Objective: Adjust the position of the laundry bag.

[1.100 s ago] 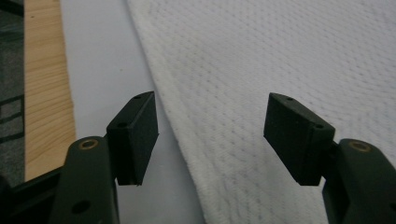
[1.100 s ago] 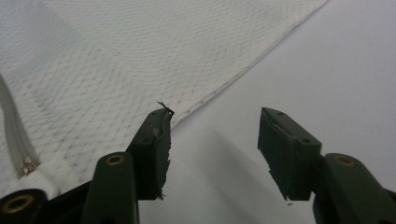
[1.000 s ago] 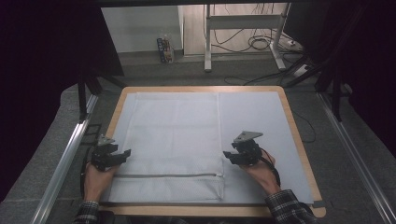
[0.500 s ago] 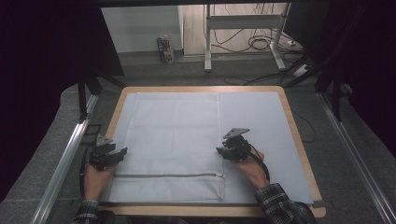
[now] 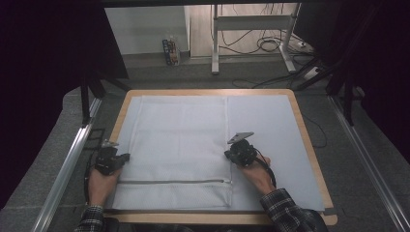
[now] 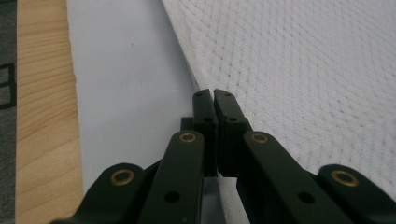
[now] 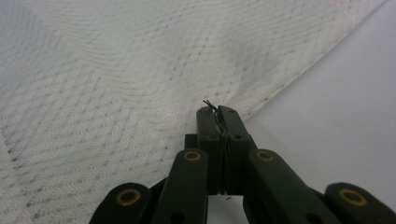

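a white mesh cloth (image 5: 179,145) lies on a grey mat (image 5: 270,125) over a wooden table (image 5: 309,140), cables (image 5: 270,46) on the floor behind, with the left gripper (image 6: 213,92) and right gripper (image 7: 215,108) both closed at the cloth's edges.

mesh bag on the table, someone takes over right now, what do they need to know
Left tool: jaws together at the left edge of the white mesh bag; whether it pinches the cloth I cannot tell.
Right tool: jaws together at the bag's right edge, dark threads between the tips.
Bag lies flat on the grey mat, its zipper near the person.
Done: both tools set at opposite edges.
Left: probably lift or fold the bag; check both grips first.
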Tool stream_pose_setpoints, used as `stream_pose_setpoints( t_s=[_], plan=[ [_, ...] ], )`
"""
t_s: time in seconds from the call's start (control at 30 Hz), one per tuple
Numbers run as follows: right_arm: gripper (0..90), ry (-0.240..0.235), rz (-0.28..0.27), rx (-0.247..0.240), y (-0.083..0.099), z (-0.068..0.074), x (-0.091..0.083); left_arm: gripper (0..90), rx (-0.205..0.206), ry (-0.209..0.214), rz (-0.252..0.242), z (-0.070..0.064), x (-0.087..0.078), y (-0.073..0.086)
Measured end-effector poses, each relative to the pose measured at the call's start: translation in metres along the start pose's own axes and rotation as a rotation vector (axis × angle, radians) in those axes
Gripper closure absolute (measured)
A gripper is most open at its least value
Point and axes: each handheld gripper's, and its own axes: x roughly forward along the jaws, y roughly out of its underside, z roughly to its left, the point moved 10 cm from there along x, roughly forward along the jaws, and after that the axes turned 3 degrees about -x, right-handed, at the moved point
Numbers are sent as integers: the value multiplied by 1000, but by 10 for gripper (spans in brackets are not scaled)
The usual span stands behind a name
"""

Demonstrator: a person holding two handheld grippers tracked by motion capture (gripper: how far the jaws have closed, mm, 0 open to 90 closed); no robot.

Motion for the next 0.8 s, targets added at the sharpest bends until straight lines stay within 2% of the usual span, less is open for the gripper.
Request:
stream_pose_setpoints(
  t_s=[0.03,0.1,0.27,0.43,0.6,0.8],
  plan=[
    [881,0,0,0,0,0,0,893,-1,-2,-1,0,0,0],
    [881,14,-2,-36,-1,2,-3,894,-5,12,-2,-1,0,0],
    [882,18,0,-47,-1,0,-7,889,6,31,2,-4,0,0],
    [882,19,4,-33,3,-5,-12,887,40,44,13,-12,0,-1],
    [882,10,24,-17,10,-12,-19,885,82,67,14,-27,3,-3],
    [881,-10,35,4,19,-20,-33,884,98,100,12,-45,7,-6]
  ],
)
